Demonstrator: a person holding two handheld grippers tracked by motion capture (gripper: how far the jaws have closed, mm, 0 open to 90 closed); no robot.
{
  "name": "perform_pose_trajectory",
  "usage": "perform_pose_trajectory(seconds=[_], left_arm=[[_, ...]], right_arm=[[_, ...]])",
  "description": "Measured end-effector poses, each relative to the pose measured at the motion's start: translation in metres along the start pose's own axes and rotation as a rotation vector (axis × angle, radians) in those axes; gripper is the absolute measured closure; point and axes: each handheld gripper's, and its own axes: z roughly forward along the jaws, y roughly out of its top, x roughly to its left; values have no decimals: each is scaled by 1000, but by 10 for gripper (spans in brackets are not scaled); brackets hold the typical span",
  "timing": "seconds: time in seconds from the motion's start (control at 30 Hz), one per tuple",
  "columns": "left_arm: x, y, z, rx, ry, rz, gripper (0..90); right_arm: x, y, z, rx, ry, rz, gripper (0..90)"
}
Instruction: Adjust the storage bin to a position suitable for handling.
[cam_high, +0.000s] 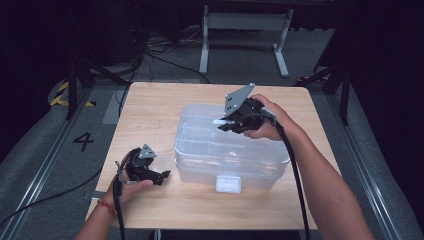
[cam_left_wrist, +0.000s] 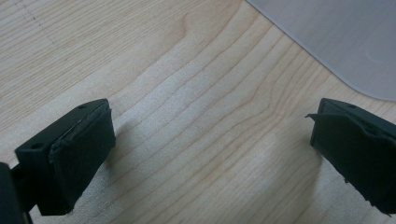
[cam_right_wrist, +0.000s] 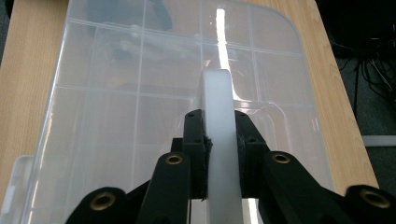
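— High view first: what is held, and where?
— A flat white plastic piece (cam_high: 220, 121) is pinched between the pressed-in jaws of the right gripper (cam_high: 226, 125), above the clear plastic organizer box (cam_high: 200, 150) that is set in the middle of the wooden table (cam_high: 150, 110).
— And in the right gripper view?
— The white piece (cam_right_wrist: 218, 135) is seen edge-on, clamped over the box's divided lid (cam_right_wrist: 116, 93).
— The left gripper (cam_high: 165, 175)?
— It is rested on the table beside the box, jaws spread wide over bare wood (cam_left_wrist: 187, 116), nothing between them.

Clear box (cam_left_wrist: 345, 42) cut off at the left gripper view's corner, white piece's (cam_right_wrist: 219, 140) lower end hidden between right tongs (cam_right_wrist: 219, 144), box contents unclear.
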Motion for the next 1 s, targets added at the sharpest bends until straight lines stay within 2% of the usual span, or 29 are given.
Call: perform_pose_trajectory(seconds=[0.17, 0.3, 0.6, 0.77, 0.83, 0.9, 0.93, 1.0], left_arm=[[0, 0, 0, -1, 1, 4, 4], [1, 0, 0, 0, 0, 13, 3], [1, 0, 0, 0, -3, 7, 3], [1, 1, 0, 2, -7, 13, 1], [1, 1, 0, 1, -6, 13, 2], [1, 1, 0, 0, -4, 9, 3], [1, 0, 0, -1, -3, 9, 3], [1, 0, 0, -2, -1, 9, 4]], right_arm=[[4, -1, 0, -7, -17, 19, 782], [7, -1, -2, -15, -3, 11, 786], [12, 0, -2, -5, -26, 16, 776], [15, -4, -6, -9, -57, 26, 680], [16, -8, -9, -11, -92, 55, 630], [16, -13, -10, -9, -99, 61, 576], [17, -15, -11, -8, -113, 75, 563], [17, -21, -15, -24, -114, 94, 560]])
